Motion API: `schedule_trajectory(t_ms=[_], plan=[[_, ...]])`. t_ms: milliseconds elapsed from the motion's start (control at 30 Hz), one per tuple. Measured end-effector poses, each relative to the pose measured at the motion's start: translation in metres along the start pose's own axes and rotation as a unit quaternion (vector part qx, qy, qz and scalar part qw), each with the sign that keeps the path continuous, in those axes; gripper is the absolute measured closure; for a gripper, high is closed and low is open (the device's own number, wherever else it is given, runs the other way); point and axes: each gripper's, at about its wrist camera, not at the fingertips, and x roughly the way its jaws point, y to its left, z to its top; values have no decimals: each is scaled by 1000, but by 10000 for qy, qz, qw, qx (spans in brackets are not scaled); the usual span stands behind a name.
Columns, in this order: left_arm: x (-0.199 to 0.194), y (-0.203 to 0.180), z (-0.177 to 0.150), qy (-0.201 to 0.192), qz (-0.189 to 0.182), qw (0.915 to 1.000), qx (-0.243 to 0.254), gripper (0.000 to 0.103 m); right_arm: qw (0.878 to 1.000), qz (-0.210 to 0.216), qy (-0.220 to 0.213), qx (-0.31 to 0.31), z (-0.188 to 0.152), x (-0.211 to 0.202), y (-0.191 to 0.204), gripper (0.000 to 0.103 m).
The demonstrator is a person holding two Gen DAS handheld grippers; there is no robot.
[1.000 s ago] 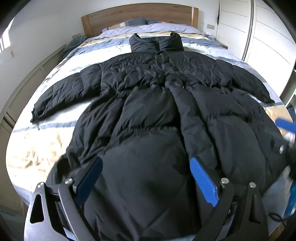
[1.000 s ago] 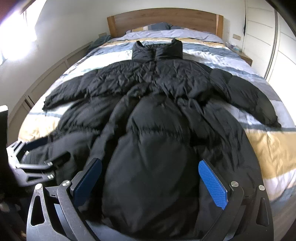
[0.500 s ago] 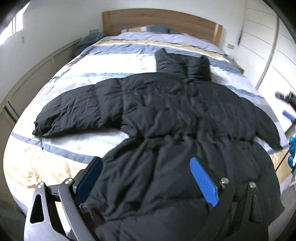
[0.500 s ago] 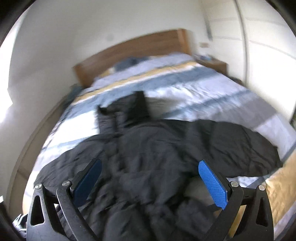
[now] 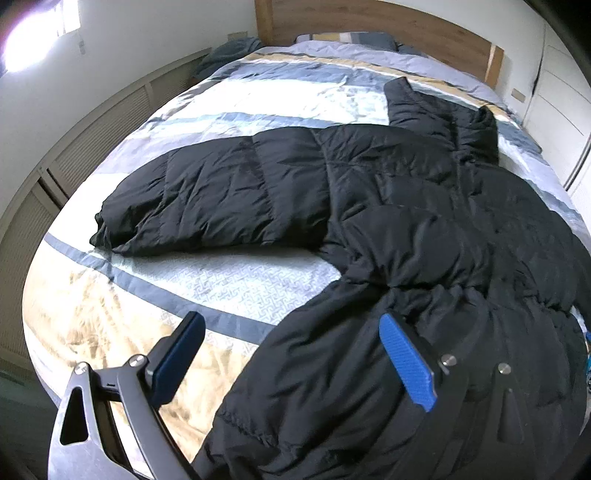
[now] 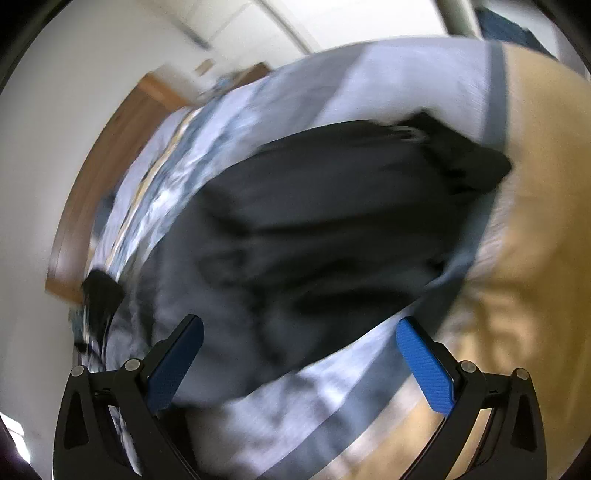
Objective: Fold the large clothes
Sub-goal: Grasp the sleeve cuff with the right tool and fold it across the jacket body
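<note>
A large black puffer coat (image 5: 424,236) lies spread flat on the bed, collar toward the headboard. Its left sleeve (image 5: 207,199) stretches out over the striped cover. My left gripper (image 5: 295,354) is open and empty, above the coat's lower left side near the sleeve. The right wrist view is blurred by motion and tilted. It shows the coat's right sleeve (image 6: 351,192) lying on the cover. My right gripper (image 6: 303,358) is open and empty above that sleeve.
The bed (image 5: 122,317) has a blue, white and tan striped cover and a wooden headboard (image 5: 369,18). Louvred low cabinets (image 5: 85,144) run along the left wall. White wardrobe doors (image 5: 557,85) stand at the right.
Both grippers swung apart from the coat's hem: the left toward the left sleeve, the right fast and tilting toward the right sleeve. The coat has not moved.
</note>
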Motion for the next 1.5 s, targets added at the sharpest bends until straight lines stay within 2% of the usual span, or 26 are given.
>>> schedule_trajectory(t_ms=[67, 167, 233, 300, 333, 400, 500, 700, 800, 933, 1100, 1200, 1333, 1500], plan=[[3, 1, 0, 37, -6, 10000, -49, 7, 9994, 94, -54, 334, 12, 6, -17, 1], [10, -1, 0, 92, -4, 9999, -76, 7, 9968, 230, -152, 750, 24, 13, -30, 7], [12, -2, -2, 128, 12, 9999, -59, 7, 9950, 330, -246, 911, 30, 15, -30, 19], [13, -3, -3, 162, 1, 9999, -49, 7, 9927, 453, -325, 1066, 36, 13, -33, 43], [14, -3, -4, 174, -18, 9998, -46, 7, 9914, 524, -396, 1132, 36, 12, -32, 49], [13, -5, -4, 167, -39, 9999, -23, 7, 9898, 677, -477, 1163, 40, 3, -38, 68], [11, -6, -4, 127, -80, 9999, 12, 7, 9895, 860, -569, 1012, 46, -3, -26, 86], [3, 2, -5, 35, -120, 9999, -51, 7, 9884, 1302, -786, -19, 64, -38, 35, 91], [-3, 11, -6, -27, -116, 9998, -144, 7, 9807, 1658, -860, -570, 64, -59, 75, 91], [-11, 22, -9, -97, -128, 9995, -266, 7, 9645, 2151, -784, -1319, 52, -81, 134, 91], [-21, 32, -14, -166, -143, 9992, -328, 7, 9336, 2634, -556, -2363, 5, -105, 208, 91], [-27, 41, -18, -210, -143, 9989, -407, 7, 9153, 2762, -391, -2907, -29, -110, 246, 91], [-30, 53, -23, -221, -189, 9979, -580, 7, 8863, 2692, -36, -3768, -89, -102, 281, 90], [-32, 58, -30, -193, -156, 9981, -564, 7, 8594, 2403, 502, -4485, -157, -75, 287, 85]])
